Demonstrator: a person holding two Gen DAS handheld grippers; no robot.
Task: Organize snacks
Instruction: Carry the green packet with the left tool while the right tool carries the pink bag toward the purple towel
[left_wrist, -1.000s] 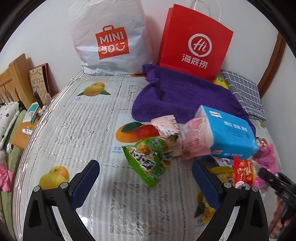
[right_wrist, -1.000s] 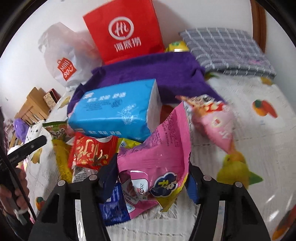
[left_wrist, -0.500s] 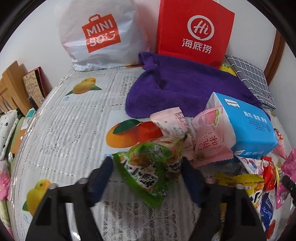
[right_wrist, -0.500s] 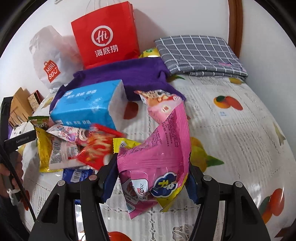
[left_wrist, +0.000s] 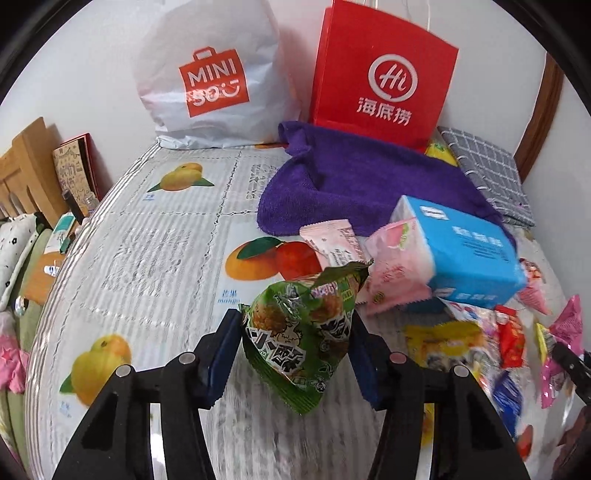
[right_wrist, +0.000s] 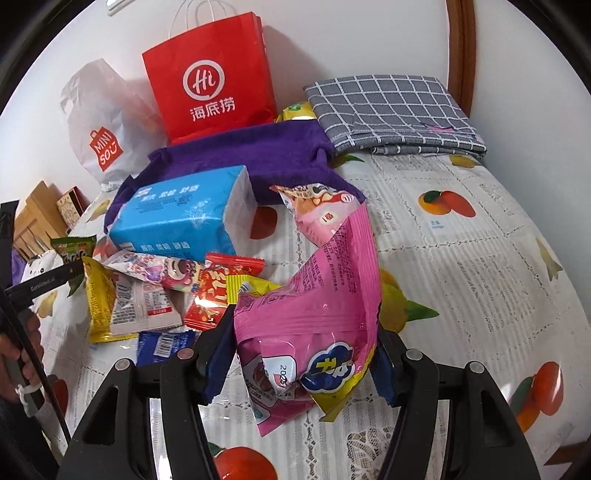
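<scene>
A green snack bag (left_wrist: 291, 354) sits between the blue pads of my left gripper (left_wrist: 295, 326). Its jaws are closing, and both pads press the bag's sides just above the fruit-print tablecloth (left_wrist: 155, 258). My right gripper (right_wrist: 303, 339) is shut on a big pink snack bag (right_wrist: 325, 295), which stands up and hides the space between the fingers. A pile of small snack packets (right_wrist: 147, 291) lies left of the pink bag, below a blue tissue pack (right_wrist: 184, 214). Pale pink packets (left_wrist: 395, 266) lean on that pack.
A purple towel (left_wrist: 351, 184) lies behind the snacks. A red paper bag (left_wrist: 384, 81) and a white plastic bag (left_wrist: 210, 81) stand against the wall. A grey checked cloth (right_wrist: 391, 110) is folded at the back right. A hand (right_wrist: 22, 350) shows at the left edge.
The left gripper moved in on the green bag and its wide-open jaws closed onto it. The right gripper swung rightwards with the pink bag, away from the pile.
</scene>
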